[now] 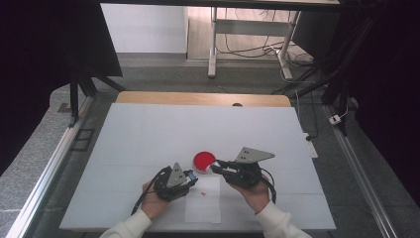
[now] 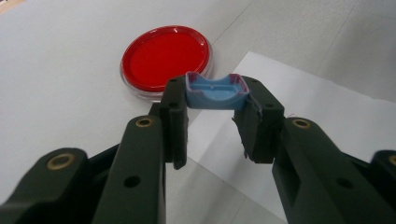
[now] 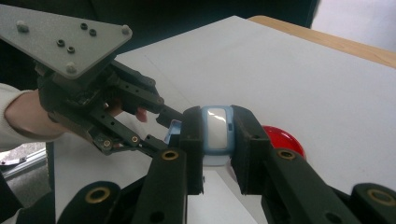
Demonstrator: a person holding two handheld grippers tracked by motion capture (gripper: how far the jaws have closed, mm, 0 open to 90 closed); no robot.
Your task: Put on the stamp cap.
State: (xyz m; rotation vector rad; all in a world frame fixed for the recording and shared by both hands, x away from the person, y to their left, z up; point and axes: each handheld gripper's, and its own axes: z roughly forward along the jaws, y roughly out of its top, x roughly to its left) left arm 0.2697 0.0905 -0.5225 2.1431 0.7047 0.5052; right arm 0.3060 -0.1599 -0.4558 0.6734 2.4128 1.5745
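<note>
My left gripper (image 2: 215, 95) is shut on a small blue rectangular cap (image 2: 215, 91), pinched across its width with the hollow side up. In the high view the left gripper (image 1: 192, 177) sits just left of a round red dish (image 1: 203, 159). Beyond the jaws in the left gripper view lies the red dish (image 2: 166, 58), flat on the table. My right gripper (image 3: 215, 133) is shut on a pale blue block with a white face (image 3: 216, 127). It points at the left gripper (image 3: 169, 122), and the two held pieces are close together. In the high view the right gripper (image 1: 216, 167) is beside the dish.
A white sheet of paper (image 1: 203, 201) lies on the white table (image 1: 148, 134) under both grippers, with a tiny red speck (image 1: 203, 193) on it. The table's wooden far edge (image 1: 198, 98) and metal frame rails (image 1: 49, 168) border the area.
</note>
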